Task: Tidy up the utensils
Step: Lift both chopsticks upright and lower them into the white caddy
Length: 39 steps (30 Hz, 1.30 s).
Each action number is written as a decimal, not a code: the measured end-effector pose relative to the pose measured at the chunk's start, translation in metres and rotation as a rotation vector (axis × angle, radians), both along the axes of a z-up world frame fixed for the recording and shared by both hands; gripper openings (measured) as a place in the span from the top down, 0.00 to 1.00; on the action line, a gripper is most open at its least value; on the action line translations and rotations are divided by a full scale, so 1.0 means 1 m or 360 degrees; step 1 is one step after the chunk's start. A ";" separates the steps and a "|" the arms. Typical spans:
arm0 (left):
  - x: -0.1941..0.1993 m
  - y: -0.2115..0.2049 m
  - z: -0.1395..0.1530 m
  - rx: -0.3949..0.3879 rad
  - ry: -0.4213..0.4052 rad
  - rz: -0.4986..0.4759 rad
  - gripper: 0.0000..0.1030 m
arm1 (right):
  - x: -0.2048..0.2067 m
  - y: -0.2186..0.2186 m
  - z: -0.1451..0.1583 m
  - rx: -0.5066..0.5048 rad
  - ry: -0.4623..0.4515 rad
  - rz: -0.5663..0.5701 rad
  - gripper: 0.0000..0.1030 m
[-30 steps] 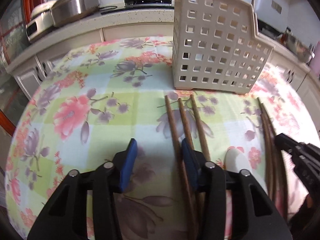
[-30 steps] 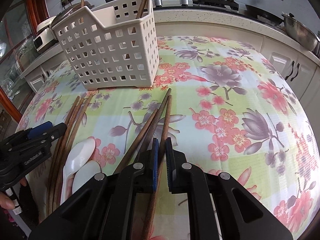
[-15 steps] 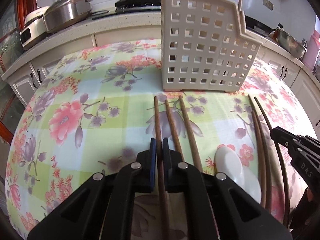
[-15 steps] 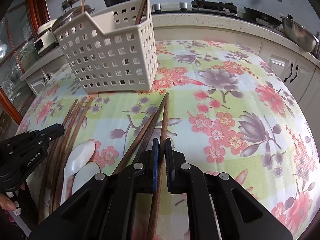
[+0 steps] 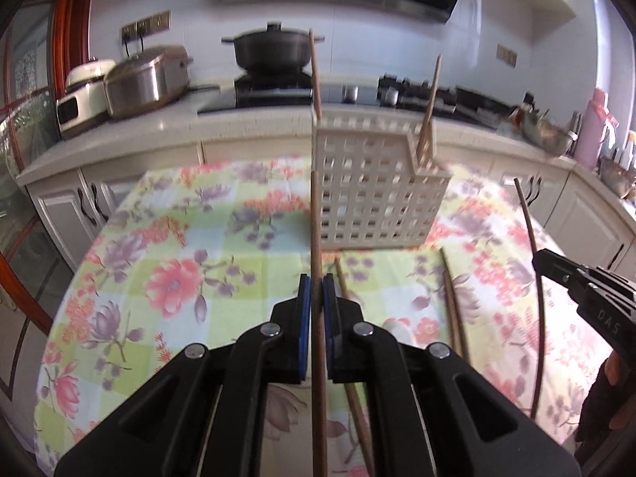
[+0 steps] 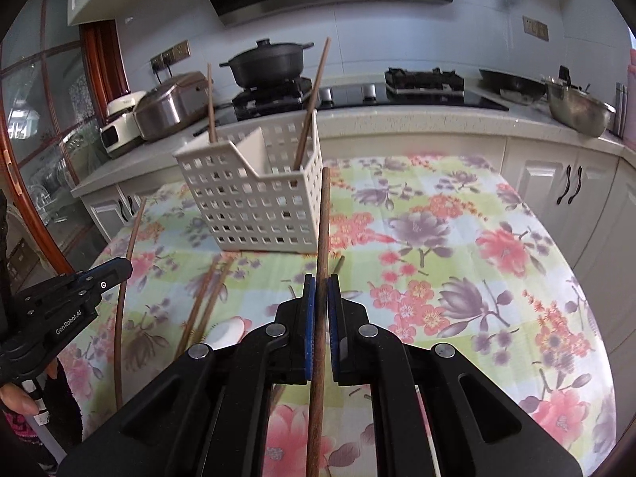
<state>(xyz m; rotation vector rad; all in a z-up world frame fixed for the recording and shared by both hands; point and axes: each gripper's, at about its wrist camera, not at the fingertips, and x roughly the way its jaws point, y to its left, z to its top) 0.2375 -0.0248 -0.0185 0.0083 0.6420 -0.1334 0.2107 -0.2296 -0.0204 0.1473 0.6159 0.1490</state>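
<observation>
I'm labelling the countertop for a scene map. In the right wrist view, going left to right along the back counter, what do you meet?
White appliance → steel rice cooker → black lidded pot on the stove → second burner → dark pan → steel bowl.

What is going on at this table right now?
A person is sorting wooden chopsticks into a white perforated basket on a flowered tablecloth. The left gripper is shut on one chopstick, the right gripper on another chopstick. Two chopsticks already stand in the basket; several more and white spoons lie on the cloth.
</observation>
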 end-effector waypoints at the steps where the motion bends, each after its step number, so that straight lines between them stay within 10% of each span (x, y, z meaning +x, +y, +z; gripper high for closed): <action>1: -0.006 0.001 0.006 -0.0004 -0.0032 0.0003 0.94 | -0.004 0.000 0.004 0.0000 -0.0023 0.0004 0.93; 39: -0.092 0.000 0.074 0.0036 -0.0461 -0.0009 0.94 | -0.067 0.010 0.068 -0.0080 -0.0359 0.0046 0.93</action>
